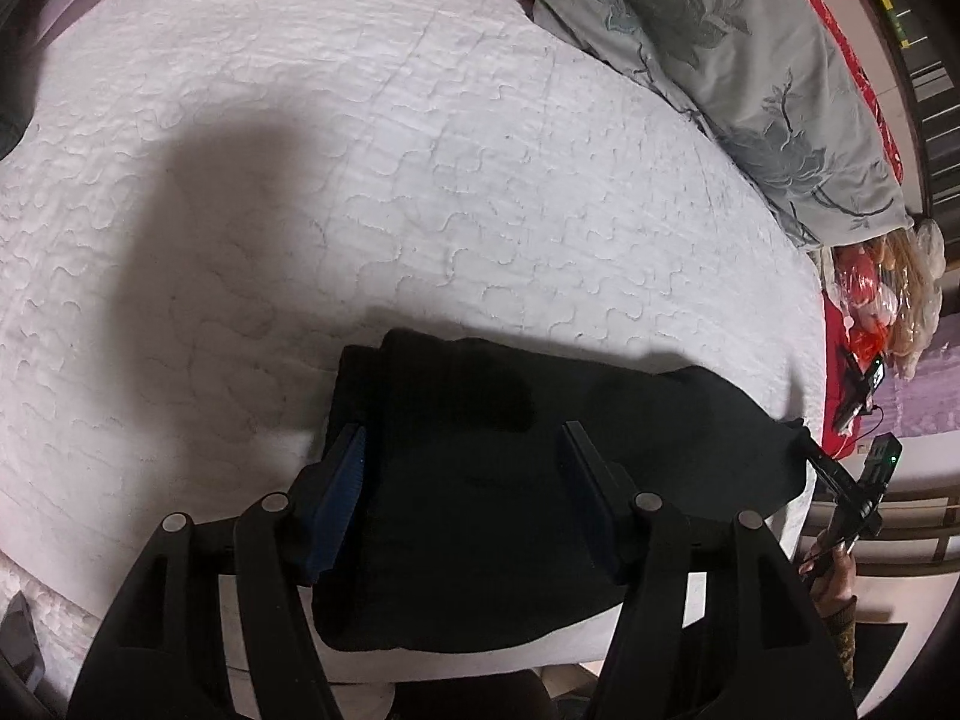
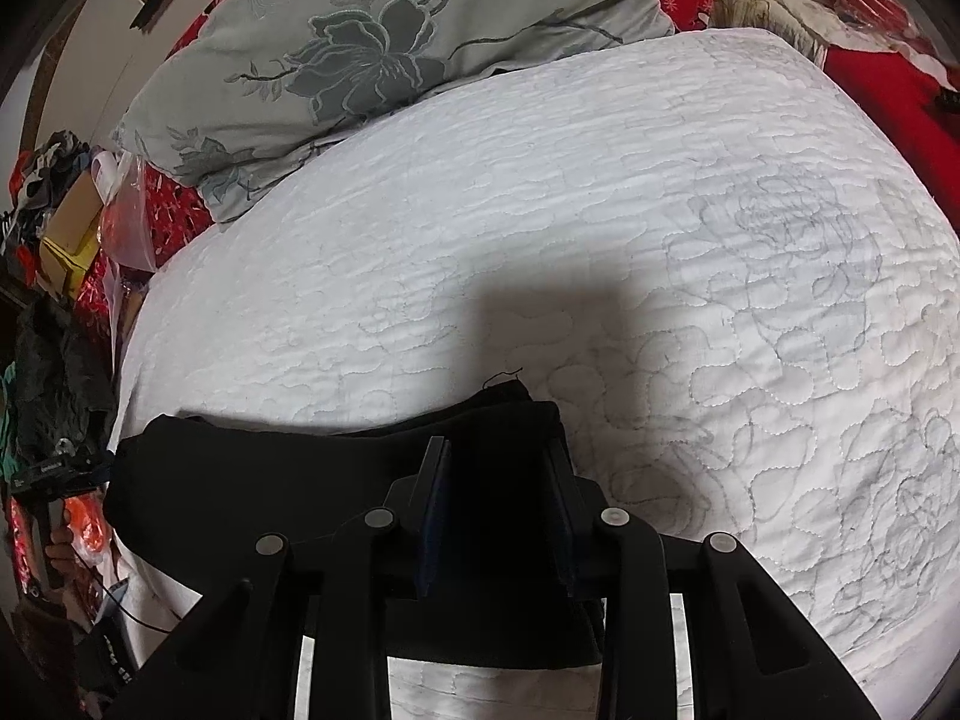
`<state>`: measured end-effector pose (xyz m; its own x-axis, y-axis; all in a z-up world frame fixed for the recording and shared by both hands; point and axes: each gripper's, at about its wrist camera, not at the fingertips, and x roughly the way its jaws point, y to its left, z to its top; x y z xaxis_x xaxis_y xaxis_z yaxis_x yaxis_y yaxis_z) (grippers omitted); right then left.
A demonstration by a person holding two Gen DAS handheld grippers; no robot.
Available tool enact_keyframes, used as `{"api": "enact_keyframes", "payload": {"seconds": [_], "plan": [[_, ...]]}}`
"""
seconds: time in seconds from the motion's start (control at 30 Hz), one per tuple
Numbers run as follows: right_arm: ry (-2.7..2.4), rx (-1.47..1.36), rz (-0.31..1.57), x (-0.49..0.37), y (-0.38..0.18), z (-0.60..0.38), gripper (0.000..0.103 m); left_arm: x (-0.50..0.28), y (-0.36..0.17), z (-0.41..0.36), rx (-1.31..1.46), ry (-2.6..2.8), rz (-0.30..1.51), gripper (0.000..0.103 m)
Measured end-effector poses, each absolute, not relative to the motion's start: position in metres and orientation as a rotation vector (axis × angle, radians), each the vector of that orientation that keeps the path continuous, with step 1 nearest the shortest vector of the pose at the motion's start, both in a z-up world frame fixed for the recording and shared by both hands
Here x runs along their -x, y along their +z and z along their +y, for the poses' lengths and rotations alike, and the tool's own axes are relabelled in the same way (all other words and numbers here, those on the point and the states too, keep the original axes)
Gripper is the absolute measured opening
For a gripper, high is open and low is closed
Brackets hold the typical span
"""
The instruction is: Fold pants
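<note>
Two folds look done: on the quilt, near its front edge, lie the pants, a compact black stack. Left gripper stands apart above them; right gripper straddles their corner, grip unclear. Next, probably release and withdraw.

The black pants hide whether the right gripper pinches them.

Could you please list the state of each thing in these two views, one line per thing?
black pants: folded into a compact stack, lying flat near the bed's edge.
left gripper: open, fingers astride the pants.
right gripper: jaws partly apart over the pants' end; grip unclear.
white quilt: spread flat.
floral pillow: lying at the quilt's far edge.
</note>
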<state>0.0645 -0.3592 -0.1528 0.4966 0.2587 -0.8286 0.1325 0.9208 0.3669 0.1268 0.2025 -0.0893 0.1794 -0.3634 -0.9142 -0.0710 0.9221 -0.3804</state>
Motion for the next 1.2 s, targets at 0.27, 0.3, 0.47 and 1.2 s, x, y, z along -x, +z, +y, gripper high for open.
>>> {"api": "enact_keyframes", "payload": {"seconds": [0.27, 0.3, 0.47, 1.2], "plan": [[0.051, -0.349, 1.063, -0.065, -0.151, -0.356, 0.018, -0.115, -0.081, 0.199, 0.358, -0.192, 1.304, 0.003], [0.048, -0.343, 1.063, -0.065, -0.152, -0.356, 0.018, -0.115, -0.081, 0.200, 0.370, -0.178, 1.292, 0.003], [0.060, -0.336, 1.012, -0.067, -0.132, -0.350, 0.010, -0.100, -0.068, 0.221, 0.524, -0.134, 1.199, 0.003], [0.088, -0.577, 0.998, -0.028, -0.145, -0.403, 0.048, -0.059, -0.058, 0.205, 0.506, -0.041, 1.217, 0.022]]}}
